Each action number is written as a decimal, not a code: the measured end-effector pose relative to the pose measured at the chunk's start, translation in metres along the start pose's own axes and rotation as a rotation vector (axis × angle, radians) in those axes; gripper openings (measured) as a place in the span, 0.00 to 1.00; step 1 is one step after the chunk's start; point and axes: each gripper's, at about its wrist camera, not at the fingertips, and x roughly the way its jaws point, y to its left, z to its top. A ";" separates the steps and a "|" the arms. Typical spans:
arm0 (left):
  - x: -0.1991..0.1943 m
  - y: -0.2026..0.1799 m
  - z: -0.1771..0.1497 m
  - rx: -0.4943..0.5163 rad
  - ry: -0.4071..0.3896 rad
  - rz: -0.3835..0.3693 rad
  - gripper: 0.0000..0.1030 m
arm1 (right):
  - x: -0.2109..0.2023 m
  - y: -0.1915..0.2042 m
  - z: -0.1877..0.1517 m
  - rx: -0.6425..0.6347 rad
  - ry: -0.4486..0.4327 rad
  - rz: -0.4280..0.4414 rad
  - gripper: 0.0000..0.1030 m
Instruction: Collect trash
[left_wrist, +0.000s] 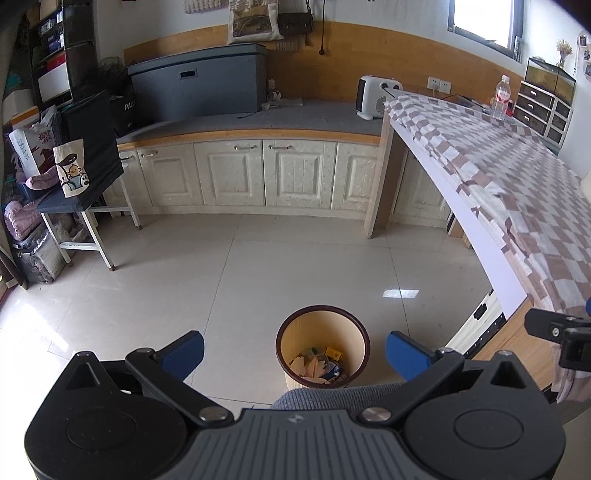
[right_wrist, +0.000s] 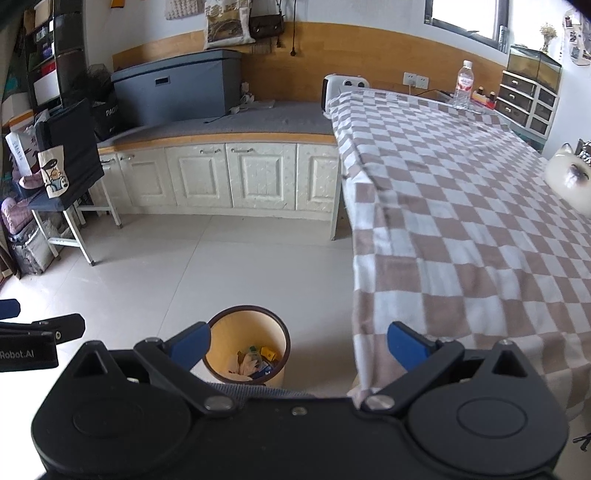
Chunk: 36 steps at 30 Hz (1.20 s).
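Blue-padded left gripper (left_wrist: 294, 349) is spread wide with nothing between its fingers, held above the tiled floor (left_wrist: 184, 280). Right gripper (right_wrist: 298, 345) is likewise wide apart and empty, held at the near corner of the table (right_wrist: 480, 229), which is covered by a brown-and-white checked cloth (right_wrist: 461, 192) hanging over the edge. Bin (left_wrist: 322, 349), round with a dark rim and tan inside, stands on the floor just beside the table's near end; it sits between the left fingers in the left view and next to the right gripper's left finger in the right view. Trash (left_wrist: 319, 365) is inside the bin: crumpled paper plus some yellow, green and blue bits, exact items too small to tell. A grey knitted surface (left_wrist: 332, 397) shows under both grippers, touching the bin's near side in view. On the far end of the table: a clear bottle (right_wrist: 464, 83) standing upright. A white heater (left_wrist: 375, 96) sits on the grey-topped cabinet run (left_wrist: 236, 173) against the wood-panelled wall, with a dark grey box (left_wrist: 199, 85) further left. At the right edge of the right view, a white cat-shaped object (right_wrist: 569, 177) rests on the cloth.
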 end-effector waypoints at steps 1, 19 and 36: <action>0.001 0.000 -0.001 0.000 0.004 0.000 1.00 | 0.001 0.002 -0.001 -0.003 0.003 0.002 1.00; 0.004 0.005 -0.001 -0.003 0.009 0.020 1.00 | 0.008 0.007 -0.002 -0.003 0.010 -0.018 1.00; 0.004 0.004 -0.001 -0.001 0.005 0.023 1.00 | 0.008 0.003 -0.002 0.005 0.007 -0.021 1.00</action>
